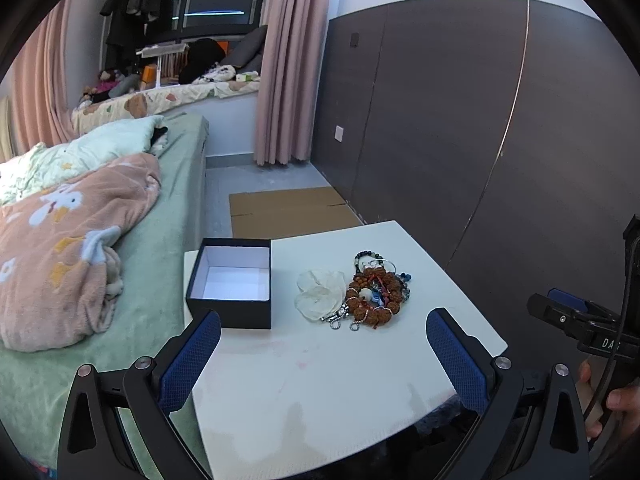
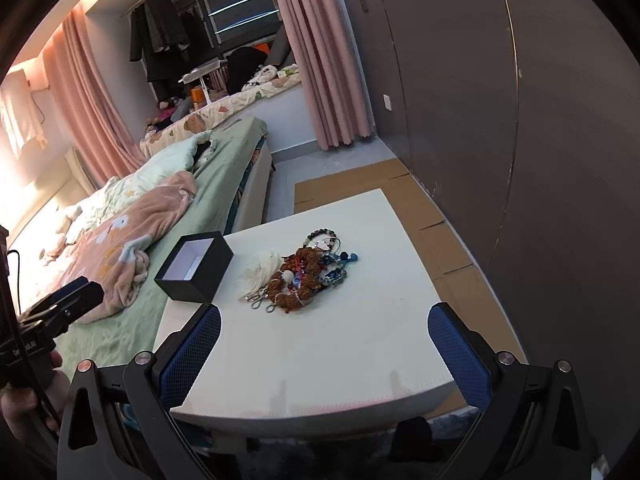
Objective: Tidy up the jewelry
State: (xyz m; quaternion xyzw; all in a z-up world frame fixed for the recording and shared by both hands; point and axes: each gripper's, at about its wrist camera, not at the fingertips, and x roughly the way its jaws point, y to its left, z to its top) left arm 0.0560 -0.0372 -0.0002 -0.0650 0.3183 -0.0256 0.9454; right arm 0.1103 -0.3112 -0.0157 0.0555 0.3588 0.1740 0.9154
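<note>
White table (image 1: pixel 360 380) holds jewelry pile (image 1: pixel 376 292) beside edge-set open box (image 1: pixel 232 280).

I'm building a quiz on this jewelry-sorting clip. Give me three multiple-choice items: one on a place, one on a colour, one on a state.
1. Where does the black box stand on the white table?
A. At the edge nearest the bed
B. Beside the dark wall panel
C. On top of the jewelry pile

2. What colour is the box's inside?
A. Red
B. White
C. Green

3. How is the left hand-held gripper?
A. Shut on a bracelet
B. Shut on the box
C. Open, holding nothing

Key: 1 A, the box overhangs the bed-side edge, the jewelry pile apart to its right. 2 B, the lining is white. 3 C, its blue pads stand wide apart.
</note>
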